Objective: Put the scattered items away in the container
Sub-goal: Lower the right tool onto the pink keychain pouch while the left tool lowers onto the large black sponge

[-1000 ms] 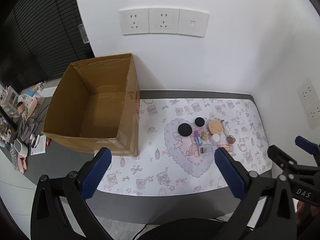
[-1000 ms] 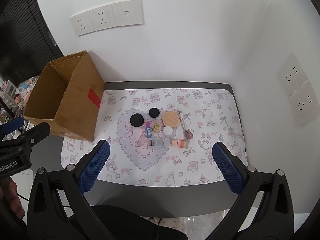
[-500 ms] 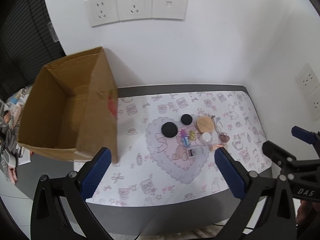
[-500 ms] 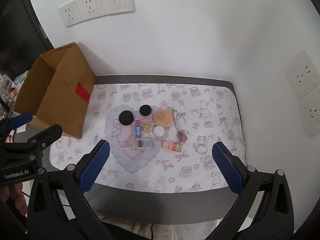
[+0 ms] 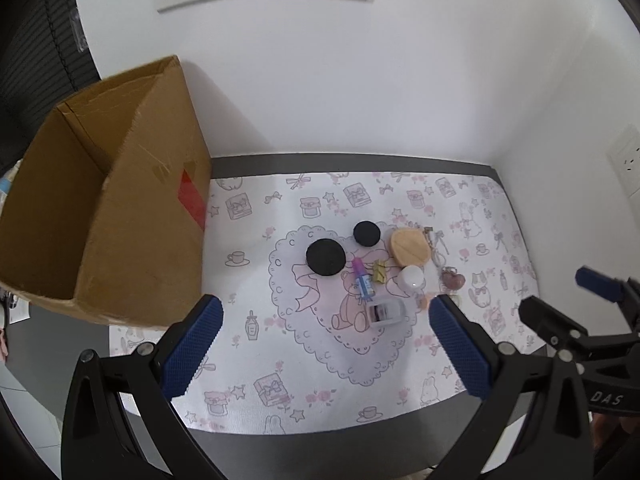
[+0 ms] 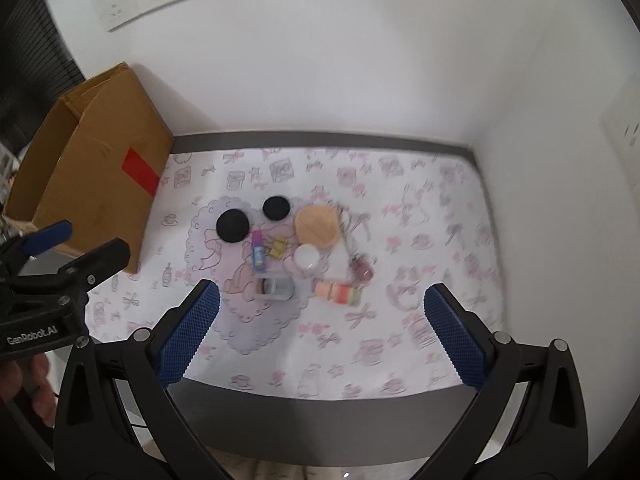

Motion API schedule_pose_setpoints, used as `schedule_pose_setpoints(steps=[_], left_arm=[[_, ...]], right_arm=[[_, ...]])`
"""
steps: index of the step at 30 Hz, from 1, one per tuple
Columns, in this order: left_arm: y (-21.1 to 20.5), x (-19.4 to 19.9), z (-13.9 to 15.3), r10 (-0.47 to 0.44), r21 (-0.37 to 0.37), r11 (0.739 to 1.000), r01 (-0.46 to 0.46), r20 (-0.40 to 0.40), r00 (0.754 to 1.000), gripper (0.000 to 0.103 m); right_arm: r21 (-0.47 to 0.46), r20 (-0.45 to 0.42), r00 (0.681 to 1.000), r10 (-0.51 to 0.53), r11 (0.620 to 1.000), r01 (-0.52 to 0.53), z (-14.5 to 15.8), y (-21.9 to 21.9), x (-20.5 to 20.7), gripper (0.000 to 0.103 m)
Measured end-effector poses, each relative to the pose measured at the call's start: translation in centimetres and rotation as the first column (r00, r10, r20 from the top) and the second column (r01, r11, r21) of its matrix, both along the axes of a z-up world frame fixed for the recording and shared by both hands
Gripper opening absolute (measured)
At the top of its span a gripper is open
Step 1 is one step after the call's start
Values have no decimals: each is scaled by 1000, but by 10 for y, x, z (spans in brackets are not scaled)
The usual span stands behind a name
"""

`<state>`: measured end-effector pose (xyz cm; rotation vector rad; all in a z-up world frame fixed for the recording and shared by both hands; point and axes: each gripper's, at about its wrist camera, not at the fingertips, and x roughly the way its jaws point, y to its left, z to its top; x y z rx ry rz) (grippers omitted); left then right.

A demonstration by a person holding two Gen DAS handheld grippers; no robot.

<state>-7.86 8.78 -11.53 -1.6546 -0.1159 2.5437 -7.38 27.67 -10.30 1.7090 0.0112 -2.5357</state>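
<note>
Both grippers hang above the near edge of the patterned mat (image 5: 312, 384), the left gripper (image 5: 324, 344) and the right gripper (image 6: 320, 328) each with fingers spread wide and nothing between them. The scattered items sit clustered on the mat's heart motif: two black discs (image 5: 325, 257), a tan round puff (image 5: 410, 244), a white jar (image 5: 413, 277), a small tube (image 5: 363, 280) (the right view is blurred). The open cardboard box (image 5: 132, 216) stands at the mat's left edge.
</note>
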Motion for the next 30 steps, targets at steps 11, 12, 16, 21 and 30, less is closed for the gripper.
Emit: schedule_pose_setpoints(steps=[11,12,16,21,30], left_arm=[[7,-31,-54,0,-1,1000,0,23,1000,103],[7,-33,-61,6,1,1000,-6,32,999,103],[10,-40,-84,5,-19,1000,-4,59,998,103],[15,-48,-110,-10,-35,999,13,84,996,103],[20,-62,-145,-17,-32,999,21,122,992,103]], right_arm=[[-7,45,997,65,998,-65,-54,10,-20,99],[-4,50,996,70,998,-70,-59,11,-22,99],[-12,85,994,71,997,-71,-83,19,-28,99],[8,116,991,62,998,-63,-106,32,-42,95],[10,182,982,51,998,-54,-144,44,-59,86]])
